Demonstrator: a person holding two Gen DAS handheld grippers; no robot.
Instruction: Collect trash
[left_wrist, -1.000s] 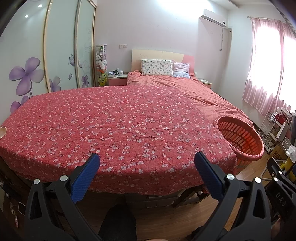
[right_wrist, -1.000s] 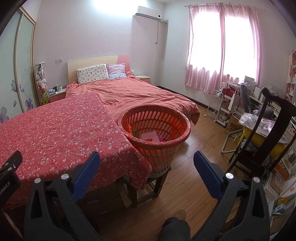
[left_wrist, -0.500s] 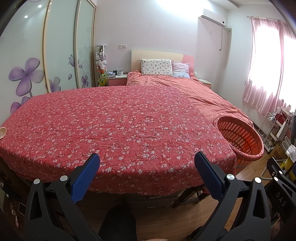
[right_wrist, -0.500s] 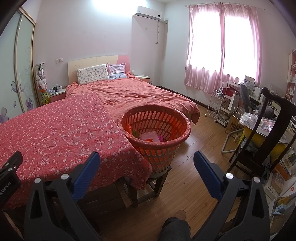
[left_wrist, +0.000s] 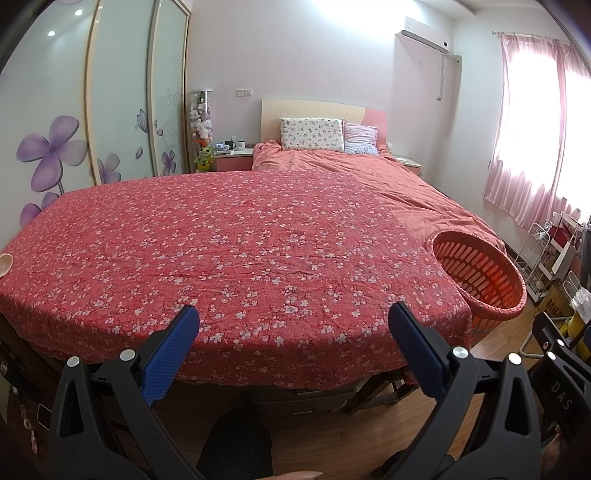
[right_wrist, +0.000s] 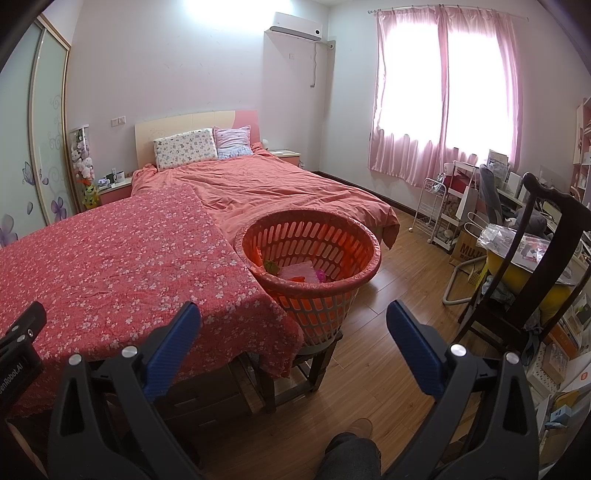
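Blue-padded left gripper (left_wrist: 293, 334) fingers wide apart, holding nothing, right gripper (right_wrist: 293, 332) likewise, orange basket (right_wrist: 364, 275) ahead

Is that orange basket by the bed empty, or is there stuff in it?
Not empty. The right wrist view shows a few items at the bottom of the orange basket: something pink, something green. Most of it is unfilled.

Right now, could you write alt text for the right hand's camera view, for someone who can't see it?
An open two-finger gripper points at an orange basket holding a few scraps, beside a table under a red floral cloth. Behind is a bed.
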